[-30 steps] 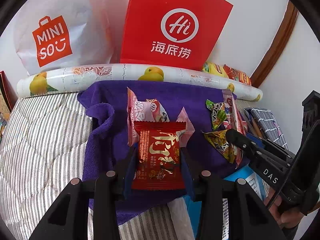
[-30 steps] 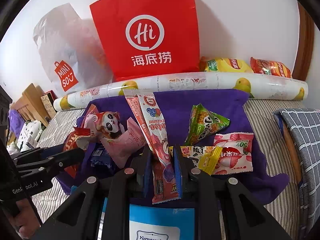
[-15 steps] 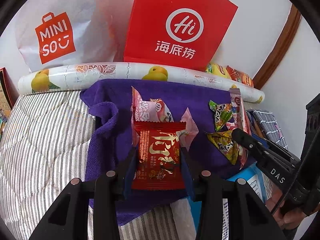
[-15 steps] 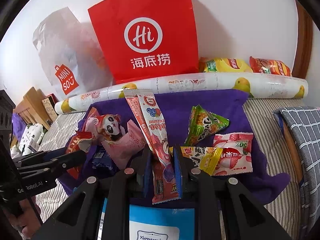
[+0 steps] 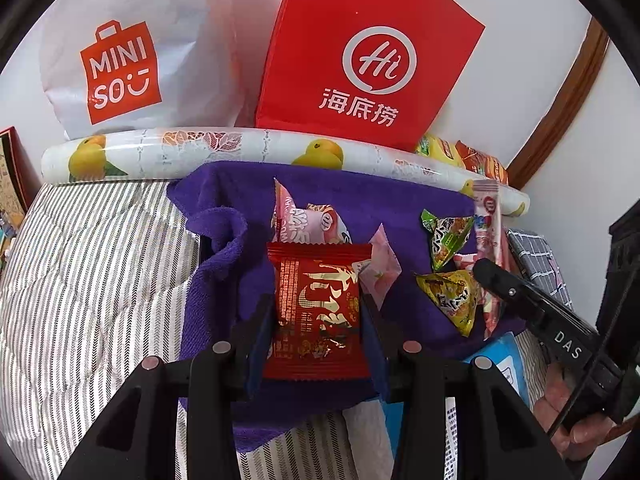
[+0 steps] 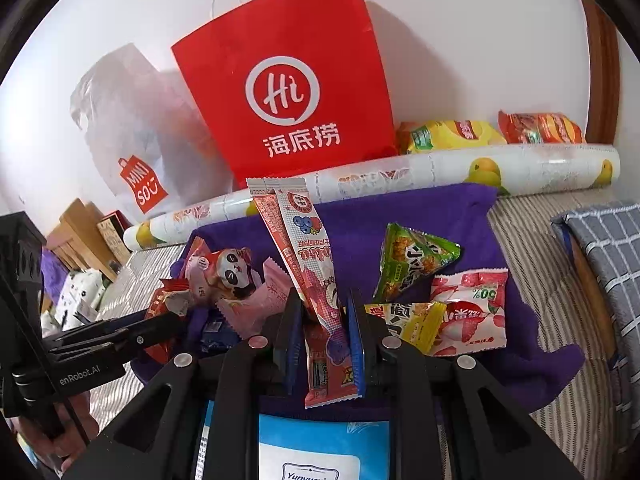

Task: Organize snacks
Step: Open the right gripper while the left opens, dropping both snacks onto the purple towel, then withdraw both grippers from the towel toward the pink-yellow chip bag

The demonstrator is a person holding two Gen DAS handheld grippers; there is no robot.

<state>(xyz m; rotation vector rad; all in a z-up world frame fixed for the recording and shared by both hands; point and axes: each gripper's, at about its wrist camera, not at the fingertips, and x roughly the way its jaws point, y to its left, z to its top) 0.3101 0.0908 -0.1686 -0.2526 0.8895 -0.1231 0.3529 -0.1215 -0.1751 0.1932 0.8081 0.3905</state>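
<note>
My left gripper (image 5: pixel 318 316) clamps the red snack packet (image 5: pixel 316 312); my right gripper (image 6: pixel 322 332) pinches the berry stick pack (image 6: pixel 308 264). Neither is bagged yet, and other snacks lie loose on the purple towel (image 6: pixel 520 320) toward two o'clock.

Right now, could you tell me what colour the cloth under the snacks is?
The cloth is deep purple, clearest in the right wrist view.
</note>
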